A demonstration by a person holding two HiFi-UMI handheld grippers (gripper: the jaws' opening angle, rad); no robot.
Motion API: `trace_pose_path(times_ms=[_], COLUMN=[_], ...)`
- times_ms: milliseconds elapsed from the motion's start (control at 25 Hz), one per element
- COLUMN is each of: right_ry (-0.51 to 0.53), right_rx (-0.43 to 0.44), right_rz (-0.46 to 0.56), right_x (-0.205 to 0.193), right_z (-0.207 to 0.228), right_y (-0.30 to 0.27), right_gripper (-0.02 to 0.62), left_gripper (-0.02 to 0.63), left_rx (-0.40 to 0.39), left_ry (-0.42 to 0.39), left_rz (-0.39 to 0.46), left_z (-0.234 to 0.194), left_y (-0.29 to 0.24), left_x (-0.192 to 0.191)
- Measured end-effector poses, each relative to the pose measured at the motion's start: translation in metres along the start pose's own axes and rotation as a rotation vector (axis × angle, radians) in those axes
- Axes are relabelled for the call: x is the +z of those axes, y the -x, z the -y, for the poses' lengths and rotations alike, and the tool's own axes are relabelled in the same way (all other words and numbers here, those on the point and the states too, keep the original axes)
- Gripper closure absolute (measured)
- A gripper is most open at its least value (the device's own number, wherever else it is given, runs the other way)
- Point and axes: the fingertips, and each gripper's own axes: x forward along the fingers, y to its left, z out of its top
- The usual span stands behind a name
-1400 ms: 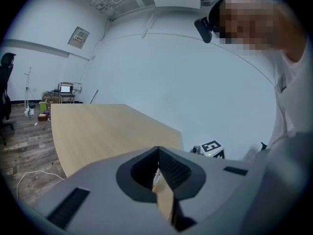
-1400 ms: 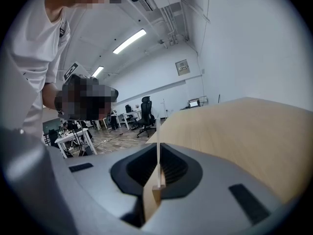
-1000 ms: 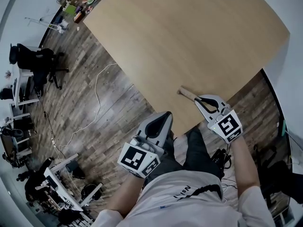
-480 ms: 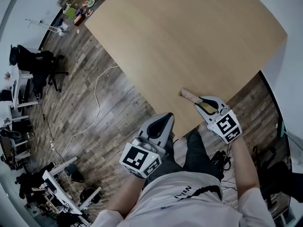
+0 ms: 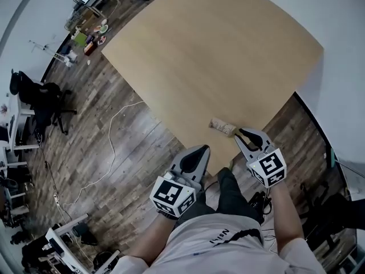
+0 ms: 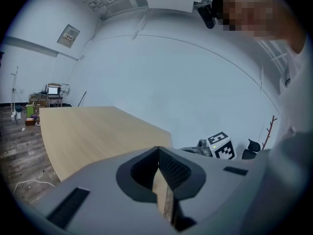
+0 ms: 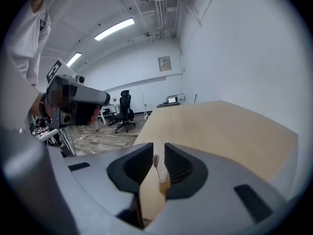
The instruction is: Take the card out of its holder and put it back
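Observation:
A small tan card holder (image 5: pixel 222 126) lies on the wooden table (image 5: pixel 217 56), close to its near edge. My right gripper (image 5: pixel 239 132) has its tips at the holder's right end. In the right gripper view the jaws stand almost together around the holder (image 7: pixel 162 174), with a thin card edge showing above it; the right gripper (image 7: pixel 159 160) looks shut on it. My left gripper (image 5: pixel 200 150) hovers just off the table's near edge, shut and empty. In the left gripper view the left gripper (image 6: pixel 159 156) has its jaws pressed together, with only a sliver of table showing between them.
Wood-plank floor lies left of the table, with a white cable (image 5: pixel 114 131) trailing across it. A black office chair (image 5: pixel 43 93) stands far left. Small clutter (image 5: pixel 88 36) sits on the floor by the table's far left corner. A white wall (image 5: pixel 342 96) runs along the right.
The head view has shifted, so the table and holder sit lower in the picture. Both grippers keep about the same place relative to the holder.

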Motion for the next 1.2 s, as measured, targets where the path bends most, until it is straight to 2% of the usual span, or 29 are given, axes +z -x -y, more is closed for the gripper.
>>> trace_pose_path(times_ms=[240,600,960,1200], right_ry=[-0.02,-0.128,-0.065,-0.054], right_rx=[-0.05,-0.116,-0.188,-0.251], right_rz=[0.094,0.223,0.308,0.349], right_x=[0.046,0.105,0.14,0.163], right_z=[-0.04,-0.099,-0.152,-0.167], right_y=[0.022,0.061,0.083,0.097], right_gripper=[0.524,0.568,0.58,0.581], left_gripper=[0.594,0.594,0.594,0.594], left_rx=[-0.045,-0.134,-0.184,-0.206], left_ry=[-0.033,-0.086,-0.139,-0.154], left_rz=[0.009,0.058,0.113,0.143], left_z=[0.011,0.04,0.057,0.061], left_y=[0.02,0.065,0.102,0.116], left_x=[0.015,0.044,0.065,0.076])
